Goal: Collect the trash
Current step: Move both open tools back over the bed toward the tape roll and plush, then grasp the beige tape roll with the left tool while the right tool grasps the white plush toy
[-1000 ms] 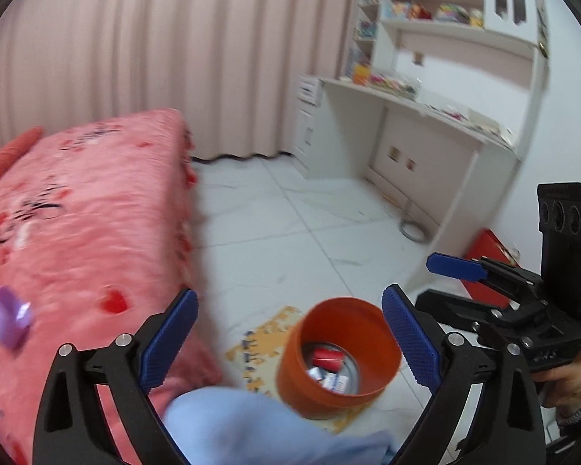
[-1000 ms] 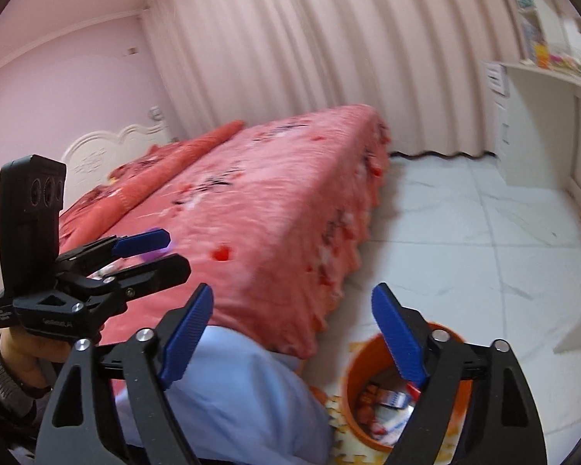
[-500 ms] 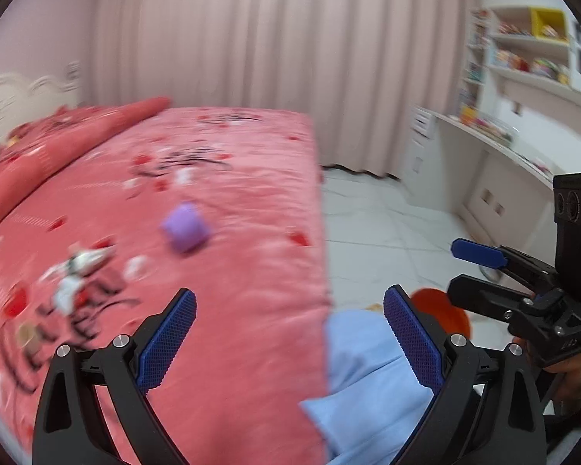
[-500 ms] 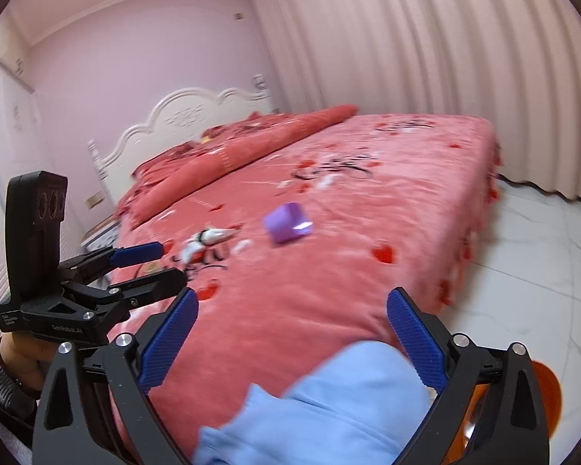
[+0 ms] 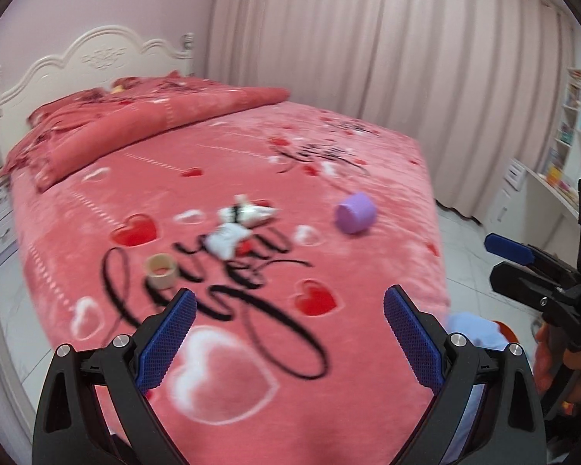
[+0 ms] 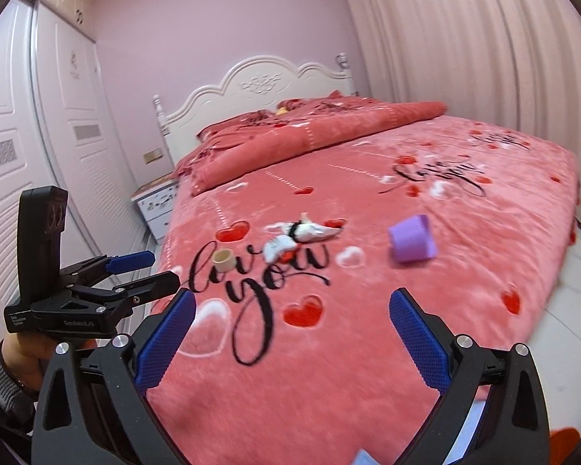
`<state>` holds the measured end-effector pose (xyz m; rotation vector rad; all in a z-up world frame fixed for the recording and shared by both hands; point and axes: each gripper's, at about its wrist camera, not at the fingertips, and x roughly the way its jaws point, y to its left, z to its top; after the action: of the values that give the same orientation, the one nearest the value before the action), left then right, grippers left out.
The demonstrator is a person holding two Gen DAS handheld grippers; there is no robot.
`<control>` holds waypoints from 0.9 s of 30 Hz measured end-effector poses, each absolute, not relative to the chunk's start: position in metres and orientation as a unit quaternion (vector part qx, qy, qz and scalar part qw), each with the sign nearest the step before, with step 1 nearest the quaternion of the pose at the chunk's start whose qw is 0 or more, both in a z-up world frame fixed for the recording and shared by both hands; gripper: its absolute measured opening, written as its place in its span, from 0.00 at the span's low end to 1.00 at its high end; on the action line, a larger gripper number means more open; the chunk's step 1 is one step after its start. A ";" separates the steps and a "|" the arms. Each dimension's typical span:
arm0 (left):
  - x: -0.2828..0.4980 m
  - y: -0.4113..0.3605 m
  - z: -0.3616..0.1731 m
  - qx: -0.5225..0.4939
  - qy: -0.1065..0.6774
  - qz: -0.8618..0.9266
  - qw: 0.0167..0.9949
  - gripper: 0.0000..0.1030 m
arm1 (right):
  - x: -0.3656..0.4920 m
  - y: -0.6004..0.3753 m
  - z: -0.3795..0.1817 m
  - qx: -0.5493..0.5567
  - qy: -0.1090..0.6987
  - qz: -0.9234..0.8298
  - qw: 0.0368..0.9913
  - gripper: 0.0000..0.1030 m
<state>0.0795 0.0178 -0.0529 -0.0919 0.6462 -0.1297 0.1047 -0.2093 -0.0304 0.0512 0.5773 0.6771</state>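
Both claws spread, empty, left claw [image 5: 290, 333], right claw [image 6: 292, 335], purple cup [image 6: 412, 244] ahead on bed [image 6: 368, 368]

Place: home bedroom
Bed [image 6: 368, 310]: red heart blanket, ahead of the fingers
Headboard [image 6: 259, 85]: white, carved, far beyond the fingers
Wardrobe [image 6: 27, 124]: white doors, left of the fingers
Curtain [image 5: 387, 58]: pink, behind the bed
Shelves [image 5: 577, 116]: right of the fingers
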 end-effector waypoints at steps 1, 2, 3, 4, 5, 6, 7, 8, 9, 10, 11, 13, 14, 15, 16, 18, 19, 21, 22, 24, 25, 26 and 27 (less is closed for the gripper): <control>0.081 0.024 -0.054 -0.047 0.319 -0.058 0.945 0.93 | 0.108 -0.203 -0.031 0.023 0.279 0.332 0.901 0.95; 0.083 0.029 -0.055 -0.047 0.319 -0.052 0.945 0.93 | 0.113 -0.195 -0.031 0.021 0.280 0.337 0.899 0.95; 0.085 0.035 -0.056 -0.046 0.318 -0.045 0.946 0.93 | 0.119 -0.187 -0.032 0.019 0.281 0.343 0.896 0.95; 0.088 0.041 -0.056 -0.047 0.318 -0.038 0.946 0.93 | 0.124 -0.182 -0.034 0.017 0.282 0.347 0.894 0.95; 0.093 0.048 -0.058 -0.049 0.319 -0.034 0.946 0.93 | 0.128 -0.175 -0.034 0.014 0.280 0.353 0.893 0.95; 0.096 0.053 -0.060 -0.051 0.319 -0.032 0.946 0.93 | 0.133 -0.168 -0.035 0.011 0.277 0.358 0.892 0.95; 0.101 0.060 -0.061 -0.051 0.320 -0.028 0.946 0.93 | 0.138 -0.161 -0.036 0.009 0.276 0.362 0.890 0.95; 0.103 0.065 -0.063 -0.049 0.320 -0.026 0.946 0.93 | 0.142 -0.157 -0.037 0.007 0.276 0.366 0.888 0.95; 0.108 0.070 -0.065 -0.046 0.320 -0.025 0.946 0.93 | 0.146 -0.152 -0.038 0.007 0.277 0.369 0.887 0.95; 0.111 0.073 -0.066 -0.044 0.320 -0.025 0.946 0.93 | 0.150 -0.147 -0.040 0.006 0.279 0.371 0.886 0.95; 0.116 0.078 -0.069 -0.044 0.324 -0.025 0.945 0.93 | 0.156 -0.142 -0.042 0.007 0.280 0.374 0.884 0.95; 0.125 0.087 -0.074 -0.046 0.327 -0.028 0.944 0.93 | 0.166 -0.128 -0.047 0.003 0.280 0.384 0.880 0.95; 0.131 0.091 -0.077 -0.047 0.330 -0.030 0.942 0.93 | 0.170 -0.122 -0.049 -0.001 0.280 0.386 0.879 0.95; 0.137 0.096 -0.081 -0.045 0.334 -0.034 0.941 0.93 | 0.172 -0.118 -0.051 -0.004 0.279 0.388 0.879 0.95; 0.141 0.098 -0.083 -0.040 0.334 -0.038 0.941 0.93 | 0.178 -0.111 -0.055 -0.009 0.276 0.392 0.878 0.95; 0.150 0.102 -0.089 -0.030 0.340 -0.043 0.939 0.93 | 0.185 -0.101 -0.062 -0.015 0.276 0.395 0.876 0.95; 0.156 0.105 -0.093 -0.023 0.347 -0.053 0.936 0.93 | 0.192 -0.094 -0.067 -0.019 0.280 0.396 0.875 0.95; 0.164 0.107 -0.100 -0.015 0.349 -0.066 0.935 0.93 | 0.203 -0.087 -0.074 -0.021 0.281 0.394 0.875 0.95; 0.167 0.108 -0.103 -0.012 0.352 -0.069 0.933 0.93 | 0.209 -0.083 -0.077 -0.023 0.285 0.391 0.875 0.94; 0.175 0.112 -0.110 -0.011 0.357 -0.071 0.931 0.93 | 0.223 -0.075 -0.086 -0.022 0.295 0.394 0.870 0.87; 0.180 0.117 -0.114 -0.016 0.361 -0.073 0.929 0.93 | 0.227 -0.072 -0.089 -0.024 0.298 0.393 0.870 0.87; 0.184 0.119 -0.116 -0.020 0.364 -0.073 0.928 0.92 | 0.234 -0.067 -0.094 -0.028 0.302 0.392 0.868 0.86; 0.186 0.121 -0.119 -0.025 0.367 -0.074 0.927 0.89 | 0.239 -0.064 -0.098 -0.029 0.305 0.392 0.867 0.86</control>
<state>0.1865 0.1214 -0.1187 -0.0511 0.7513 -0.1508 0.2388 -0.0640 -0.0979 -0.0611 0.6385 0.8217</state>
